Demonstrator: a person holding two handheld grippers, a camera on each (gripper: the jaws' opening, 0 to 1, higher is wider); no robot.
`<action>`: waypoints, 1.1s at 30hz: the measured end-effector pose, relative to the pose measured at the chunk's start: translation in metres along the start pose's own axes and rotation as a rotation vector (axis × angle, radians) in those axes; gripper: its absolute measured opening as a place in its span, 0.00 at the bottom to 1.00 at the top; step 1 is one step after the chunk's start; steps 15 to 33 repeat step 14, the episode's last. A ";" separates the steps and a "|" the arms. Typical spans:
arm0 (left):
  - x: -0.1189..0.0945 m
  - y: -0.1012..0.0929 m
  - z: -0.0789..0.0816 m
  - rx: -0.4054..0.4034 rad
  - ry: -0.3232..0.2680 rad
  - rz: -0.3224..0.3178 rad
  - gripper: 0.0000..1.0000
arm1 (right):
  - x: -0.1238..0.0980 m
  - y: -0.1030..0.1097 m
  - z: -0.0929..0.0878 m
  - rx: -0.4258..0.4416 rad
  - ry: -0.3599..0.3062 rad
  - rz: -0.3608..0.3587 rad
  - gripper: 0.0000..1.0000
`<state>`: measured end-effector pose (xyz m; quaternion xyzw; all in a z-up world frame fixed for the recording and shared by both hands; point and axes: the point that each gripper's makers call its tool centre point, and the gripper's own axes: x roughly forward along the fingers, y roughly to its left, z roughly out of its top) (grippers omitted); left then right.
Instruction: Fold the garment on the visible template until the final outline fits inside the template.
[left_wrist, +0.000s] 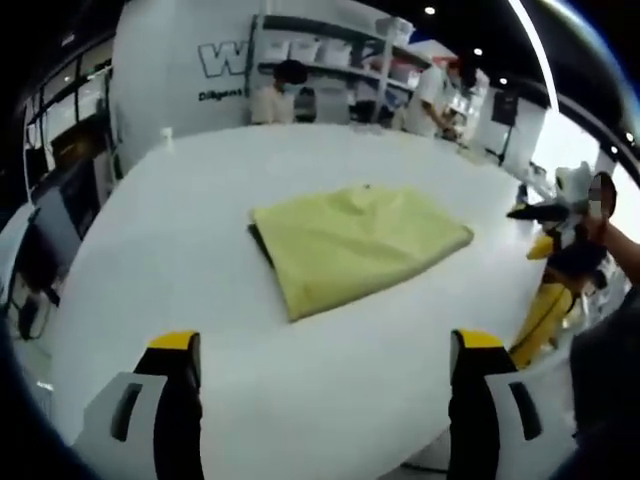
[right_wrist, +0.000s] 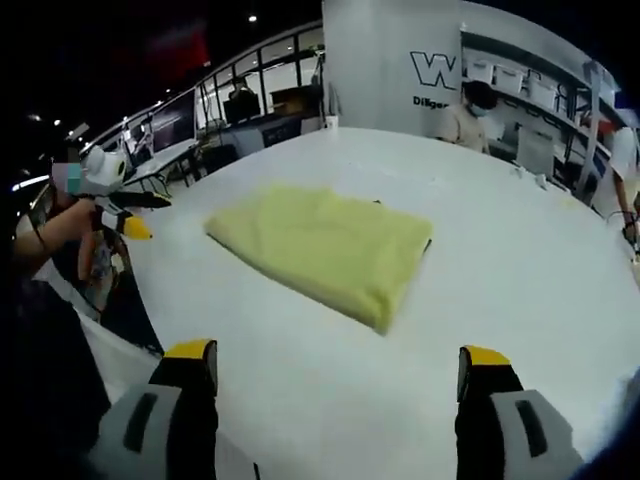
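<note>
A pale yellow garment (left_wrist: 355, 245) lies folded into a rough rectangle in the middle of a white table (left_wrist: 200, 250). A dark sliver of the template (left_wrist: 256, 240) peeks out under its left edge. My left gripper (left_wrist: 330, 370) hovers short of the cloth, open, with nothing between its yellow-tipped jaws. In the right gripper view the same garment (right_wrist: 320, 250) lies ahead with the template's dark edge (right_wrist: 428, 243) at its far right corner. My right gripper (right_wrist: 337, 365) is open and empty, apart from the cloth. The right gripper (left_wrist: 558, 215) also appears beyond the table's right side.
The table's edge (right_wrist: 150, 290) runs close on the left, where a hand holds the left gripper (right_wrist: 110, 195). People (left_wrist: 275, 95) work at shelves behind the table. A white wall with lettering (right_wrist: 435, 70) stands beyond.
</note>
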<state>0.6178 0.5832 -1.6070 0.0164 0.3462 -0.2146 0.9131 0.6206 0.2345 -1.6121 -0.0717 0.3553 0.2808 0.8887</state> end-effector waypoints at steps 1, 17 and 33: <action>0.000 -0.001 0.000 0.000 0.000 0.002 0.99 | 0.000 0.000 -0.001 -0.001 0.003 0.001 0.99; 0.002 -0.001 0.002 -0.001 0.008 0.000 0.99 | 0.003 0.000 -0.001 -0.014 0.012 -0.011 0.99; 0.002 -0.001 0.002 -0.001 0.008 0.000 0.99 | 0.003 0.000 -0.001 -0.014 0.012 -0.011 0.99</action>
